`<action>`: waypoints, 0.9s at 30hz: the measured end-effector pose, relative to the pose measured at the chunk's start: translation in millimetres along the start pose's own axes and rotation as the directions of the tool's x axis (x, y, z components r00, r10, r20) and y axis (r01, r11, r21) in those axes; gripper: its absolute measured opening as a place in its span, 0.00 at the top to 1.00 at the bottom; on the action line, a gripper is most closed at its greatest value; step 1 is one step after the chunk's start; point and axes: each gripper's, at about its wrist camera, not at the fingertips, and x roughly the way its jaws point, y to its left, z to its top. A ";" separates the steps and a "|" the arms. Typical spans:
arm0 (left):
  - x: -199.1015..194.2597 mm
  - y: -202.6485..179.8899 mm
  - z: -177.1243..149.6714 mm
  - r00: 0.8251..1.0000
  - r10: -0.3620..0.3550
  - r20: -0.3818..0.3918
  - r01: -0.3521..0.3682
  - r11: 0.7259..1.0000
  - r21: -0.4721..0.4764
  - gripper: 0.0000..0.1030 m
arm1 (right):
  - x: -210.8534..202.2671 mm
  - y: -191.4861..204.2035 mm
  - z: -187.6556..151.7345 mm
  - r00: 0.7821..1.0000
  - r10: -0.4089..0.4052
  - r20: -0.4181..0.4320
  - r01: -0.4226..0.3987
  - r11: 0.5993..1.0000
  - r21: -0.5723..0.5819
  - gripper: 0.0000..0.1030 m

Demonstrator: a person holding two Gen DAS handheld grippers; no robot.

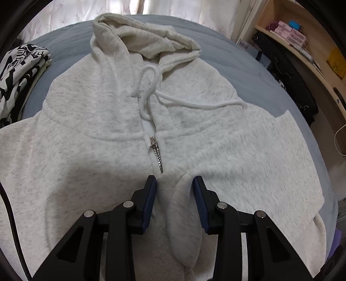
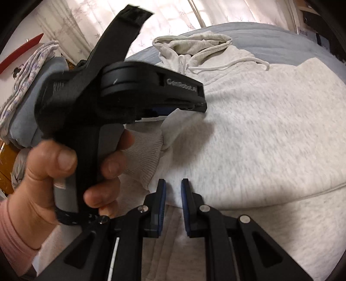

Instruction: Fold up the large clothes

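Note:
A light grey zip hoodie (image 1: 97, 129) lies front up on the blue-grey bed (image 1: 259, 75), hood (image 1: 140, 36) at the far end, sleeves folded in over the chest. My left gripper (image 1: 175, 181) is just below the zipper pull (image 1: 156, 153) and is shut on a bunched sleeve (image 1: 183, 211). Seen from the right wrist, the left gripper (image 2: 199, 103) is held by a hand (image 2: 43, 168), and the ribbed cuff (image 2: 144, 151) hangs from its jaws. My right gripper (image 2: 173, 183) sits beside that cuff, its pads narrowly apart and pinching a fold of the sleeve cloth.
A black-and-white patterned garment (image 1: 19, 71) lies at the bed's left edge. A folded pile of clothes (image 2: 28, 103) stands to the left. A wooden shelf (image 1: 302, 43) with boxes and dark items runs along the right side. Pale curtains (image 1: 64, 13) hang behind the bed.

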 end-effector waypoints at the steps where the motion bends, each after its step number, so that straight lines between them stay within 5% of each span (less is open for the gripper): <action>1: -1.2 -0.4 -1.1 1.000 0.002 0.010 -0.002 1.000 0.001 0.66 | -0.2 -2.0 0.1 1.000 0.009 -0.002 -0.009 1.000 0.009 0.87; 11: -46.1 -9.9 1.0 0.997 0.039 0.065 -0.038 0.999 -0.018 0.65 | -34.4 -37.2 27.8 0.982 0.140 -0.128 -0.107 0.965 0.237 0.85; 18: -58.9 -29.8 -12.5 0.996 0.011 0.092 -0.007 0.999 -0.041 0.65 | -92.9 -101.1 84.2 0.996 -0.083 0.011 0.079 0.975 0.206 0.80; 24: -32.8 -29.6 -34.7 0.997 0.042 0.063 -0.038 0.997 -0.067 0.65 | -85.7 -182.8 125.1 0.970 -0.229 0.084 0.189 0.922 0.338 0.80; 27: -31.0 -25.1 -37.2 0.997 0.030 0.074 -0.024 0.996 -0.082 0.65 | -59.9 -205.4 138.5 0.970 -0.237 0.051 0.199 0.900 0.388 0.80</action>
